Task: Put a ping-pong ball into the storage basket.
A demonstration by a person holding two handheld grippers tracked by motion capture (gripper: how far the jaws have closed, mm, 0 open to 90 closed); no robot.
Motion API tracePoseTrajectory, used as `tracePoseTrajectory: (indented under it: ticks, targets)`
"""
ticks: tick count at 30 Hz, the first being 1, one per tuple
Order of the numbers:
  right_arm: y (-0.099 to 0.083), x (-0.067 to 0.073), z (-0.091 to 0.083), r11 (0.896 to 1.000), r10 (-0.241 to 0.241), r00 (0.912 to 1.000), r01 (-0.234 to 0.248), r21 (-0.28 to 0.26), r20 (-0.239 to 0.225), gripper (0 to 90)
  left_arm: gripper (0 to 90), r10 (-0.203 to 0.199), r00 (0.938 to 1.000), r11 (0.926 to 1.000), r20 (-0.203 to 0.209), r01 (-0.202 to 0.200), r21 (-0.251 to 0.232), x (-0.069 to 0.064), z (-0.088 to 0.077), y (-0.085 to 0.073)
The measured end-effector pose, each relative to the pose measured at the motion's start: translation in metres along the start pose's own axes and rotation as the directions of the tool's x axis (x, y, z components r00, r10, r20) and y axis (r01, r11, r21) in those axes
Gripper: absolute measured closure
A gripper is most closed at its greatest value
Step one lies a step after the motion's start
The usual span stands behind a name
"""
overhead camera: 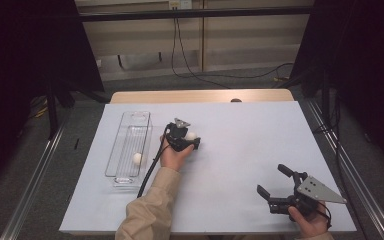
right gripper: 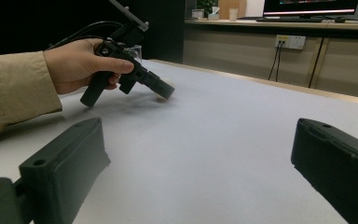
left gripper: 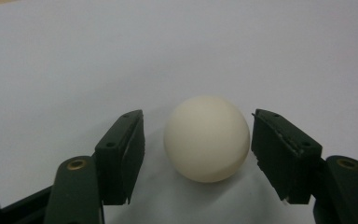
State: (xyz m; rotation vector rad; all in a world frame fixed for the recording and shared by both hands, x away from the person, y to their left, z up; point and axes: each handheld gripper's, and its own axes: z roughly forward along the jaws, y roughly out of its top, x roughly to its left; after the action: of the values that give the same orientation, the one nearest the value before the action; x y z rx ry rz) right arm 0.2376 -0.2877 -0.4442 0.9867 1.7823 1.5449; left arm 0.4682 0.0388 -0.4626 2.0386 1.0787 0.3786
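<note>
The L gripper (left gripper: 198, 158) sits low on the white table (overhead camera: 240, 150), jaws spread w/ a cream ball (left gripper: 207, 138) between them, lower centre of the left gripper view. Small gap shows on each side of the ball, so nothing is clamped yet; ball rests on the table. In the high view that same ball (overhead camera: 191, 135) lies mid-frame, just R of the gripper's nose.

Step in hand looks like closing on the ball. To do it well: keep the jaws level w/ the ball's widest part, centre it (it sits a touch nearer the R pad), then squeeze slowly. It's round & smooth, so an off-centre pinch will prob squirt it forward across the table. Keep jaw tips just off the surface so they don't drag.

The R gripper (overhead camera: 275, 186) waits at lower R of the high view, jaws wide apart, holding nothing, well apart from the ball.

Around: a clear long bin (overhead camera: 129, 150) at centre-left of the high view, w/ 1 other ball (overhead camera: 137, 159) inside near its lower end. Prob the drop spot. Its near wall stands between the gripper and the bin floor, so a lift over the rim is needed. Nothing else lies in the way on the table.
</note>
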Motion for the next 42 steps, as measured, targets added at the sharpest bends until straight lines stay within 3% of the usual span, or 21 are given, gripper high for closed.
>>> tracePoseTrajectory:
  ticks: [20, 42]
  targets:
    - [0.0, 0.0, 0.0, 1.0, -0.001, 1.0, 0.001, -0.001, -0.001, 2.4, 50.6, 0.0, 0.9999, 1.0, 0.013, 0.0, 0.004, 0.002, 0.002, -0.001]
    - [0.0, 0.0, -0.001, 1.0, 0.003, 1.0, -0.003, -0.004, 0.004, 2.4, 51.0, -0.025, 0.9975, 0.9994, 0.066, 0.023, 0.026, -0.003, -0.01, 0.001]
